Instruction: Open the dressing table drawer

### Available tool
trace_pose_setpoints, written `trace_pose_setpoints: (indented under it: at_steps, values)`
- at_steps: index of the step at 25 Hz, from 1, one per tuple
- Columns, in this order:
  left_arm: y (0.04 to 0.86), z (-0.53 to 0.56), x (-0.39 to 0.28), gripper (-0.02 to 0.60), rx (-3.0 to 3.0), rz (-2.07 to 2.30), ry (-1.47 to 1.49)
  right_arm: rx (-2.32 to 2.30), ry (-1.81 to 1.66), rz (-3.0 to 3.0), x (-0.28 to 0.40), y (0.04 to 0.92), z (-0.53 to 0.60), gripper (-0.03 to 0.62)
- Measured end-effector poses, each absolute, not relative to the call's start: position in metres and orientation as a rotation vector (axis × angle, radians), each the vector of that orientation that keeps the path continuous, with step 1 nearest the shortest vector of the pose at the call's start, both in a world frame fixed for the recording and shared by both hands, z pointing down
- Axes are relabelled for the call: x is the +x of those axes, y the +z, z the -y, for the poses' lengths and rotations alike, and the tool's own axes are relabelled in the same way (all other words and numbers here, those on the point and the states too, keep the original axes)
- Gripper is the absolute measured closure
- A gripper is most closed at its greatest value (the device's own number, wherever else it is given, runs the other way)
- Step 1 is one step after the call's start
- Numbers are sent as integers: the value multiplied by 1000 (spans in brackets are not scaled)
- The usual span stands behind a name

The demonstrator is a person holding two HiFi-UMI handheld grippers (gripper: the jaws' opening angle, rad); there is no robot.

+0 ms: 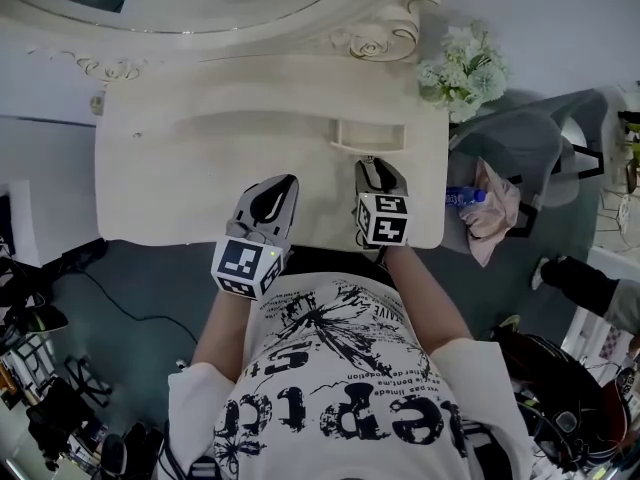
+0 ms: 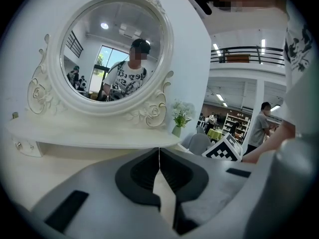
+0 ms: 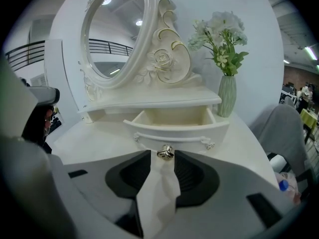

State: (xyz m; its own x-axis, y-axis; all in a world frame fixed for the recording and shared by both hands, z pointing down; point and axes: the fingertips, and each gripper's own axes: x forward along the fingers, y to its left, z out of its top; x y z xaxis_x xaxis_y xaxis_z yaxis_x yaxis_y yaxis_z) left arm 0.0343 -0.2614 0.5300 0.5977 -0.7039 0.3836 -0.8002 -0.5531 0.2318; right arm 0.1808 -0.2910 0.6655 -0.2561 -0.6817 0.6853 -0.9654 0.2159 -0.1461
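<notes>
Dressing table [image 1: 200, 183] with its small drawer [image 3: 177, 128] standing pulled out at 12 o'clock from the right gripper [image 3: 163, 156]; it looks light, stiff and free-sliding. The slick metal knob [image 3: 165, 152], the only handhold, sits unpinched between slightly parted jaws. The left gripper [image 2: 159, 151] is closed and empty.

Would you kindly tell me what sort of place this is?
Probably a big showroom or open hall, not a bedroom: a dressing table with a mirror, a balcony railing and shop shelves behind.

Bright even indoor light, soft shadows, lamp glints in mirror [image 2: 112, 49], fisheye-warped dark corners
</notes>
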Motion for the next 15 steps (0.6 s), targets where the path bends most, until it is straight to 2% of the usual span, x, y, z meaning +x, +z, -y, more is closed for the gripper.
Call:
trace_pose_setpoints:
  at_steps: [5, 9, 15]
  values:
    - [524, 256, 37, 561, 2459, 1217, 332, 1609, 758, 2032, 190, 639, 281, 455]
    - [510, 247, 45, 561, 2481, 1220, 312, 1677, 727, 2134, 195, 598, 270, 542]
    - [486, 245, 52, 561, 2530, 1251, 285, 1735, 538, 2287, 202, 531, 267, 569]
